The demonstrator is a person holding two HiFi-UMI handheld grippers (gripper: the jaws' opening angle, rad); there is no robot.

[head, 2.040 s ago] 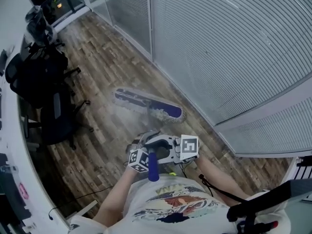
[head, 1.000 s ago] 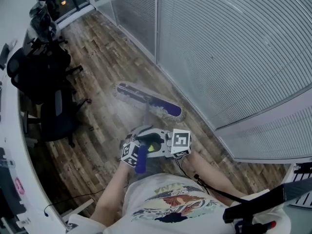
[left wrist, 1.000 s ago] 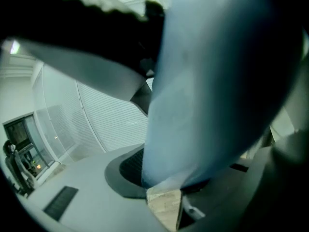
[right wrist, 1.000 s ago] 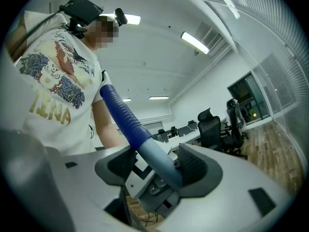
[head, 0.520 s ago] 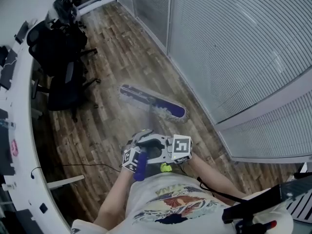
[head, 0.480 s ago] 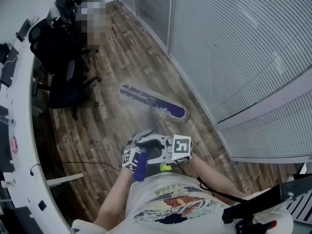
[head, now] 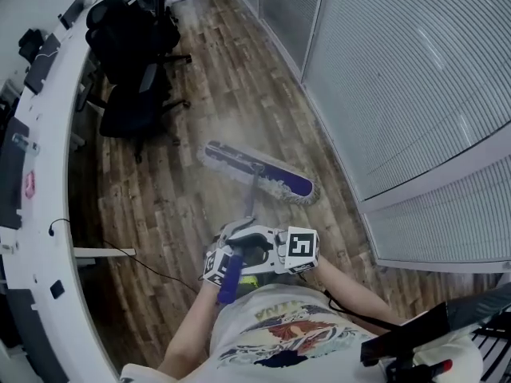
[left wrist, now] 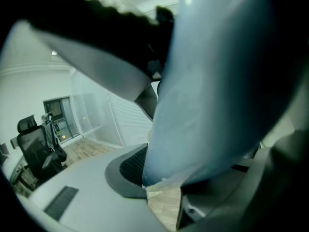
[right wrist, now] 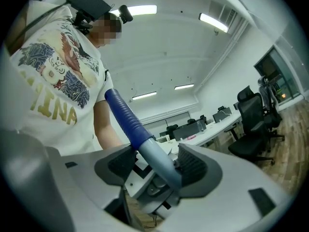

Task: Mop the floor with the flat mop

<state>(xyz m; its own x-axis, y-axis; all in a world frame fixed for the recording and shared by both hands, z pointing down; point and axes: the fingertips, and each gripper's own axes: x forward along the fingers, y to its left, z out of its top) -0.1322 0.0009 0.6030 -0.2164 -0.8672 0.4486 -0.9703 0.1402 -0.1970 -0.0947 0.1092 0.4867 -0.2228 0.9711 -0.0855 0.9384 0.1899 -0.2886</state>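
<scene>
The flat mop's head [head: 257, 172], a long blue and white pad, lies flat on the wood floor [head: 184, 206] near the glass wall. Its handle [head: 252, 206] rises to both grippers in front of my chest, and the dark blue grip end [head: 227, 278] sticks out below them. My left gripper [head: 231, 255] is shut on the pale blue handle [left wrist: 217, 81], which fills the left gripper view beside one ribbed pad [left wrist: 133, 166]. My right gripper [head: 267, 250] is shut on the handle [right wrist: 159, 161] just below the blue grip [right wrist: 123, 112], the shaft slanting between its pads [right wrist: 193, 166].
Black office chairs [head: 136, 46] stand at the upper left beside a curved white desk [head: 40, 174]. A glass wall with blinds [head: 399, 70] runs along the right. A thin cable [head: 152, 270] crosses the floor at the left. A black stand [head: 431, 333] sits at the lower right.
The person has moved along the floor with the mop: the chairs and desk have come nearer and slid right in the head view. Both grippers keep their hold on the handle.
</scene>
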